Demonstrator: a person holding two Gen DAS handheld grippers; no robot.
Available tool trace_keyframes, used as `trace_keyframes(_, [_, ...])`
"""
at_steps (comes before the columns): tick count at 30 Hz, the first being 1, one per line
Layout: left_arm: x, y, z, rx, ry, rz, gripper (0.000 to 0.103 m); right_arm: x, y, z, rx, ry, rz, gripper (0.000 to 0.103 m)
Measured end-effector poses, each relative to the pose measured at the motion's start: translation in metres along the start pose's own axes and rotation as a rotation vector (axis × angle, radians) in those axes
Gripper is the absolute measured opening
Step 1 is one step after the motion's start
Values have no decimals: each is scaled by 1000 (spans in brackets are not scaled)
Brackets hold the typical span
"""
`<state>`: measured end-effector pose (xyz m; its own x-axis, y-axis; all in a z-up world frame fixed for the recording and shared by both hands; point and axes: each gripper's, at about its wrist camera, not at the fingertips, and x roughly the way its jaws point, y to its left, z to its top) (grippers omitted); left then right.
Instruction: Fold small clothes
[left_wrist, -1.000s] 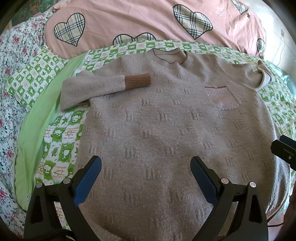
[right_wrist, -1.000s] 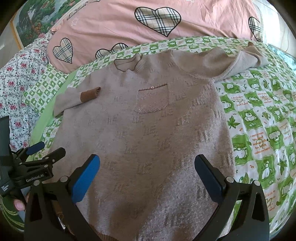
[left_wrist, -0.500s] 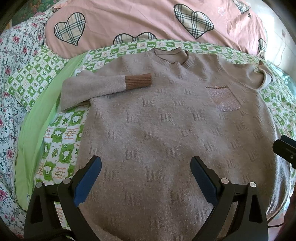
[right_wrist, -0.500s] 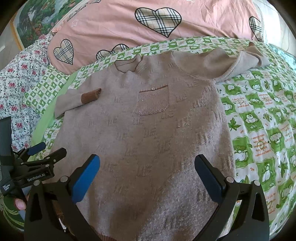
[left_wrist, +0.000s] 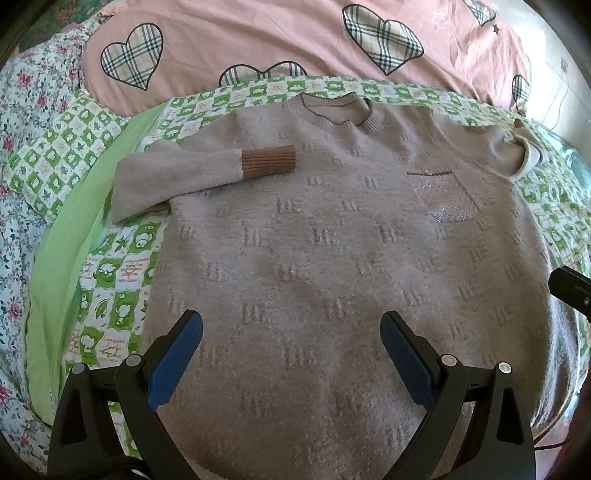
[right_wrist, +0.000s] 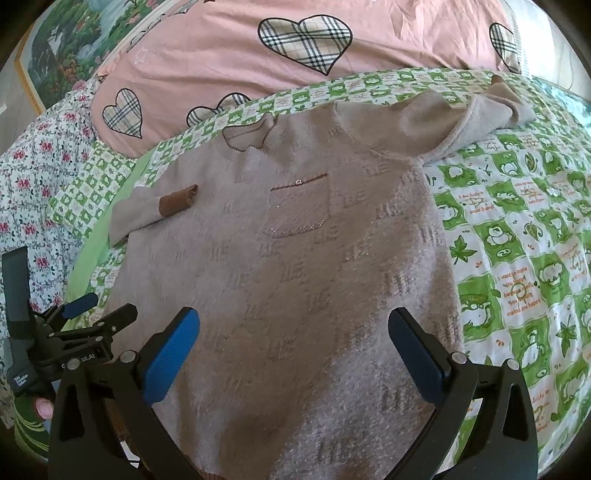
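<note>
**One sweater flat on the bed, two grippers wide open above its hem**

One taupe knit sweater (left_wrist: 332, 240) spread front-up across the green-and-white checked bedsheet (right_wrist: 517, 229), neckline (left_wrist: 334, 110) toward the far edge, hem toward the near edge. Two sleeves, counted: the one on the bed's left side folded inward, its single brown ribbed cuff (left_wrist: 269, 162) lying on the chest; the other sleeve (right_wrist: 461, 114) bunched and flung out toward the far right corner, resting on the sheet. One shimmering chest pocket (left_wrist: 445, 197), topped with a thin brown band and a small metal clasp.

Left gripper (left_wrist: 291, 354) over the lower left part of the sweater, two blue-padded fingers (left_wrist: 173, 363) spread wide, nothing between them. Right gripper (right_wrist: 293, 354) over the lower right part, likewise two blue pads (right_wrist: 170, 360) far apart, gripping nothing. Contact with the knit impossible to tell from either view.

Beyond the far edge, one pink quilt (right_wrist: 240, 66) with plaid hearts: four hearts whole or partial in the right wrist view. Along the left edge, one plain light-green strip of fabric (left_wrist: 62, 266), then a floral cover (left_wrist: 14, 122). One framed landscape picture (right_wrist: 55, 62) at upper left in the right wrist view.
</note>
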<state>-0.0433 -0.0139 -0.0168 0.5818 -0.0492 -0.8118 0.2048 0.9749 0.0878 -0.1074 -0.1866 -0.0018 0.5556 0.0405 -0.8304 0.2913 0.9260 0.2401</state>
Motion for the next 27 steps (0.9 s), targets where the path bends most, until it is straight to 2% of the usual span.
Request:
trace_keyframes(7, [5,-5,4,7,15,-8,97,1,-9,4,31,11,24,98])
trace_keyframes(9, [7,-6,7,9,16,-10,97,1,-14,7,38,11,27,94])
trace_keyframes(13, [10,-4,16,10,8,-7,97,-4,-29,23,67,-10,15,91])
trace_keyframes(20, [20,5,40,-17,0,-12,97,-12,-60,60,96,-62,-19,91])
trace_keyframes(25, [29,10,60,-32,-3,-13,97,-13,-102,101,131,-116,-66,91])
trace_keyframes(27, [34,12,68,-38,-4,-12,97,-11,-124,122,154,-143,-94,85])
